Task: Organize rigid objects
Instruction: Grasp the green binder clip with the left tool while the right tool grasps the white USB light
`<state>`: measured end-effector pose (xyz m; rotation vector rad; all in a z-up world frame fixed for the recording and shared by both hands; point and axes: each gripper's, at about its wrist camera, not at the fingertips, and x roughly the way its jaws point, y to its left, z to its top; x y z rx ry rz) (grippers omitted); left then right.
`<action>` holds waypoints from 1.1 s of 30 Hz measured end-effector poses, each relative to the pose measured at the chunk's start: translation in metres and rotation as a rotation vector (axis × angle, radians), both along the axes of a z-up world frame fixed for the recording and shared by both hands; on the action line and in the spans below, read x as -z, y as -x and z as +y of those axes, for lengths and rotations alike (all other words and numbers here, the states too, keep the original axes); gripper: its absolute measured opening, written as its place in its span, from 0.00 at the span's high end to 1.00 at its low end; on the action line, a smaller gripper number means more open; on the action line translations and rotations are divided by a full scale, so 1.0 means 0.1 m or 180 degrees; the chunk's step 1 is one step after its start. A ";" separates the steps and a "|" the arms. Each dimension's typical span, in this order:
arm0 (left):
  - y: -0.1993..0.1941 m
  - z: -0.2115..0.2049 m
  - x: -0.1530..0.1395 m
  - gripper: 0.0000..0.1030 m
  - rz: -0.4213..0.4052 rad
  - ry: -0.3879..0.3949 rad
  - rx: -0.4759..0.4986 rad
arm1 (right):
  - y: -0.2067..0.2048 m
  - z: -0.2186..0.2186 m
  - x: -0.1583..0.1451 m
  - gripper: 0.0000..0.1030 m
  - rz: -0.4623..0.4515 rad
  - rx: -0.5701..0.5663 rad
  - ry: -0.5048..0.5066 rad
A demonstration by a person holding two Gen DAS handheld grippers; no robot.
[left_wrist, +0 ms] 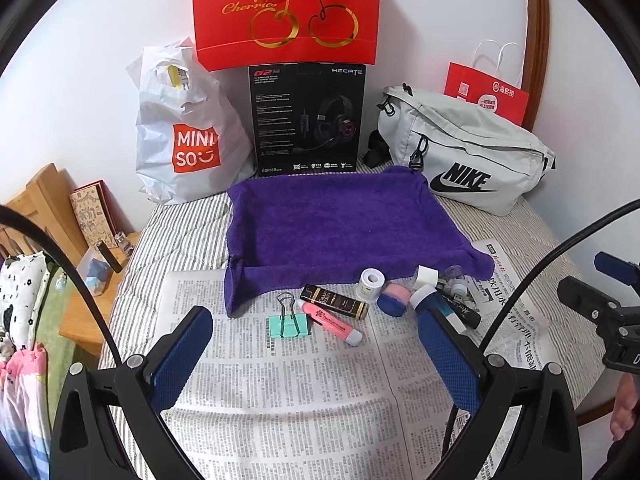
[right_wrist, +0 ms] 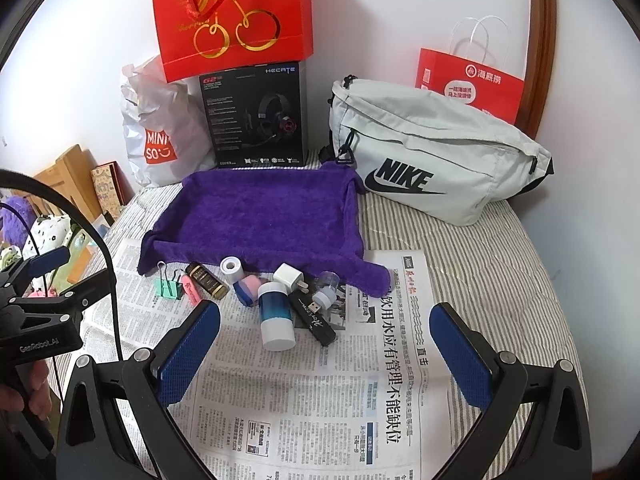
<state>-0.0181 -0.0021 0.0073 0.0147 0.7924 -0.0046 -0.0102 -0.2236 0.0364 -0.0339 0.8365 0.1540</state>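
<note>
The right gripper [right_wrist: 325,336] hangs with its blue fingers [right_wrist: 188,354] spread wide over a newspaper [right_wrist: 320,408] laid on the striped bed [right_wrist: 500,280], holding nothing. Along the newspaper's far edge, just before a purple towel [right_wrist: 260,216], lie a green clip [right_wrist: 168,284], a pink marker [right_wrist: 191,290], a dark gold-capped tube [right_wrist: 207,280], a white tape roll [right_wrist: 232,268], a pink and blue sponge [right_wrist: 248,288], a white charger plug [right_wrist: 289,276], a blue and white bottle [right_wrist: 274,316] and a black stick [right_wrist: 314,318]. The left gripper [right_wrist: 44,276] shows at the left edge.
</note>
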 end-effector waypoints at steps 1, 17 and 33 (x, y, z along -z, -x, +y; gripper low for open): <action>-0.01 0.00 0.01 0.00 -0.0005 -0.0003 0.0002 | 0.00 -0.01 0.00 0.00 -0.0006 -0.0008 -0.0008; -0.48 0.32 0.84 0.02 0.0387 -0.0008 -0.0231 | -0.23 -0.16 0.30 0.00 0.0071 -0.0024 -0.0087; -0.86 0.40 1.43 0.12 0.0622 0.0058 -0.0281 | -0.47 -0.25 0.77 0.00 0.0423 0.0044 0.0149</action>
